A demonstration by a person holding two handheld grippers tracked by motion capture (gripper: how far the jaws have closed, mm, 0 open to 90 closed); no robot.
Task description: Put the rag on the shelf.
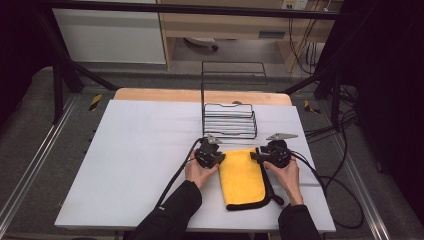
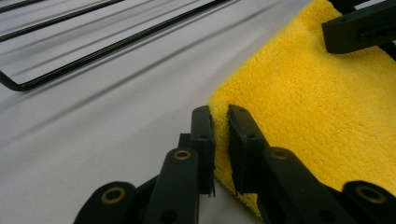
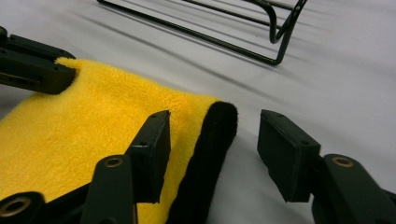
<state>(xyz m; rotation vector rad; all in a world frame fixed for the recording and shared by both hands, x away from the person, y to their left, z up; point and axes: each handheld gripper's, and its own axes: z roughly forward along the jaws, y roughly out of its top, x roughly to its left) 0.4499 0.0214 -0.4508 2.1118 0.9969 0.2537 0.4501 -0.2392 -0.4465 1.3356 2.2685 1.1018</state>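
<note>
The yellow cloth (image 1: 242, 177) lies folded flat on the white table (image 1: 140, 165), at 6 o'clock from the black wire rack (image 1: 230, 120). My left claw (image 2: 221, 126) is clenched on the cloth's far left corner, with the pile pinched between both pads. My right claw (image 3: 212, 149) is released: its jaws stand wide apart, straddling the black trim (image 3: 210, 144) at the far right corner, and neither pad is pressing yet.

Procedure for the step in hand, as I judge it:
1. Hold the left grip steady; do not lift until the right side is secured.
2. Lower the right jaws until both layers and the trim sit between the pads, then close fully.
3. Confirm that the grips match in depth at both corners.
4. Raise both claws together, level, towards 12 o'clock, keeping the edge taut so that the cloth clears the rack's wires.
</note>
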